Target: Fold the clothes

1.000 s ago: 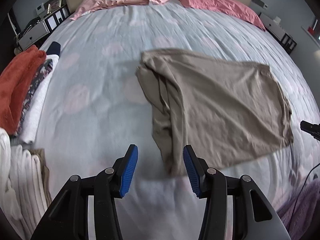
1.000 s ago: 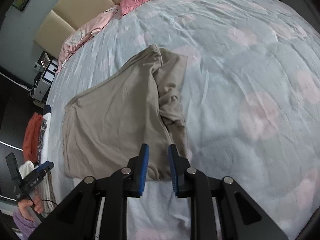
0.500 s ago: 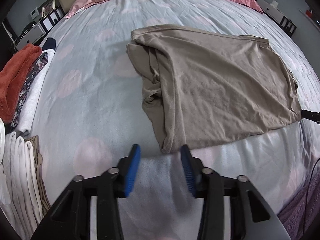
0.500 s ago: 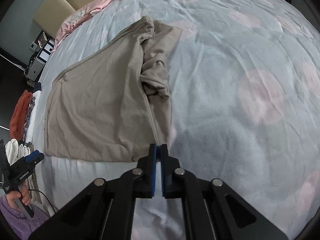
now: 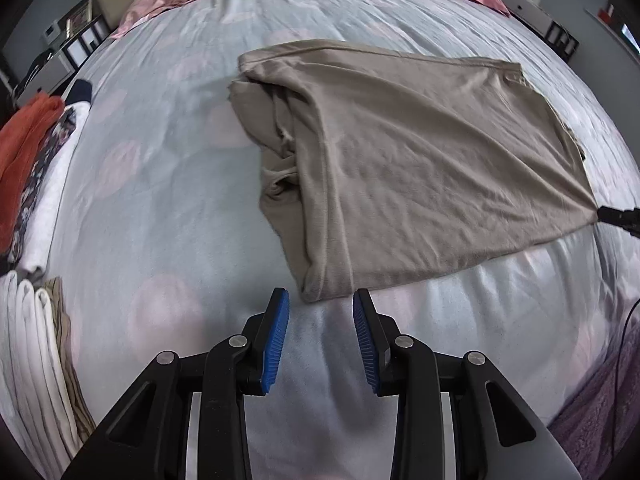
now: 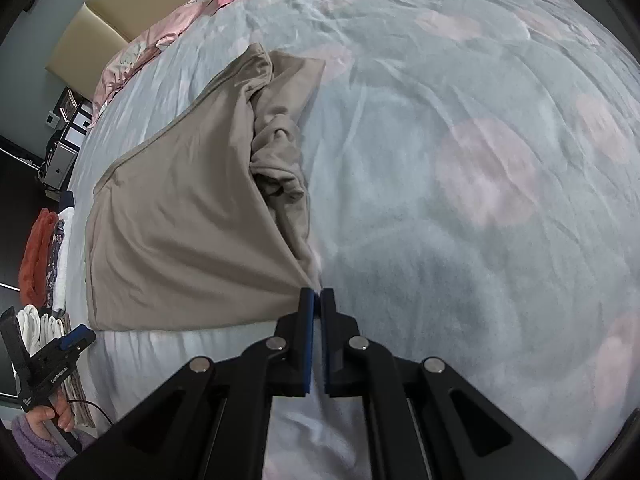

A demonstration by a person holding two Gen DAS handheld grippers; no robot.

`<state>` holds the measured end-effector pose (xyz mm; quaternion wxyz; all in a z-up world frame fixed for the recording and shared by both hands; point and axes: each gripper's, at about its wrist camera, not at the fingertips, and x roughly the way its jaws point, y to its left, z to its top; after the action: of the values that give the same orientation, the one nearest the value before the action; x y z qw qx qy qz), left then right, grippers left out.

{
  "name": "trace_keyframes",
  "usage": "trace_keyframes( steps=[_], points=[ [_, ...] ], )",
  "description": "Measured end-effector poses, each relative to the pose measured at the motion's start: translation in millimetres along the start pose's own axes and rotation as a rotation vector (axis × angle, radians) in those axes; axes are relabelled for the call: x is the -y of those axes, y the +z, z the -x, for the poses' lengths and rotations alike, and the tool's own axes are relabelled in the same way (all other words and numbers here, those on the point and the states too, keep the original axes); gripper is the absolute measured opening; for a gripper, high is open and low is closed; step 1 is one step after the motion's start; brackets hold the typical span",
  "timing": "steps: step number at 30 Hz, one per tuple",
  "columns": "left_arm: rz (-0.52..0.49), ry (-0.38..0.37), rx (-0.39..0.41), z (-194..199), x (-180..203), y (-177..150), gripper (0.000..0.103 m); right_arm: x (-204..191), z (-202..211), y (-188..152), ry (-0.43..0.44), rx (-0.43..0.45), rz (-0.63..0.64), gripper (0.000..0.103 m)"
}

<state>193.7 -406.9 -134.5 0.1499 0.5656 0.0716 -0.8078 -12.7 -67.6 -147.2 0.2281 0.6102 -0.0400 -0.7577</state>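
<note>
A beige garment [image 5: 420, 168] is spread on the bed [image 5: 160, 200], which is covered with a pale blue sheet with pink dots. In the left wrist view the garment fills the area from 12 to 3 o'clock, and its near corner lies just in front of the left tongs [image 5: 320, 320].

A second ago the right tongs [image 6: 318, 300] were seen a little apart, above the near edge of the cloth. Now they are closed, and the near right corner of the garment is pinched between the blue pads; the cloth is pulled into tight lines that run toward this corner. The same pull is seen at 3 o'clock in the left wrist view, where the corner is drawn out to a point at the dark tips. So one corner is already secured.

The left tongs have been narrowed compared with a second ago, and they have been brought lower and nearer to the other near corner. They are half open, and no cloth is between the pads yet; only the sheet is seen there. This second grasp is judged to be the step in hand.

The bunched sleeve part [image 5: 280, 152] is not flattened, so a wrinkle may be folded in. Folded clothes [image 5: 36, 168] are stacked at 9 o'clock, at the bed edge.
</note>
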Motion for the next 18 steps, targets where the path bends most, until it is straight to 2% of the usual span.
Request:
trace_keyframes(
  steps=[2, 3, 4, 5, 9, 16, 18],
  points=[
    [-0.038, 0.036, 0.01, -3.6, 6.7, 0.9, 0.035, 0.8, -0.5, -0.5, -0.004, -0.002, -0.004, 0.003],
    [-0.048, 0.051, 0.007, -6.3, 8.3, 1.0, 0.031, 1.3, -0.7, -0.7, -0.005, -0.003, -0.007, 0.003],
    [-0.058, 0.066, 0.003, -9.0, 9.9, 1.1, 0.014, 1.8, -1.0, -0.8, -0.006, -0.004, -0.009, 0.003],
    [-0.069, 0.081, 0.0, -11.8, 11.5, 1.1, 0.004, 2.2, -1.3, -0.7, -0.007, -0.005, -0.011, 0.003],
    [-0.048, 0.084, 0.003, -10.5, 5.4, -1.1, 0.003, 3.4, -2.9, 0.3, -0.012, -0.009, -0.013, 0.003],
    [0.138, 0.152, 0.004, 0.9, -41.3, -9.0, 0.0, 12.5, -3.3, 2.2, -0.027, -0.013, -0.037, 0.003],
    [0.166, 0.124, 0.022, 6.2, -47.4, -10.2, 0.0, 17.5, -1.2, 2.6, -0.026, -0.01, -0.036, 0.003]
  ],
)
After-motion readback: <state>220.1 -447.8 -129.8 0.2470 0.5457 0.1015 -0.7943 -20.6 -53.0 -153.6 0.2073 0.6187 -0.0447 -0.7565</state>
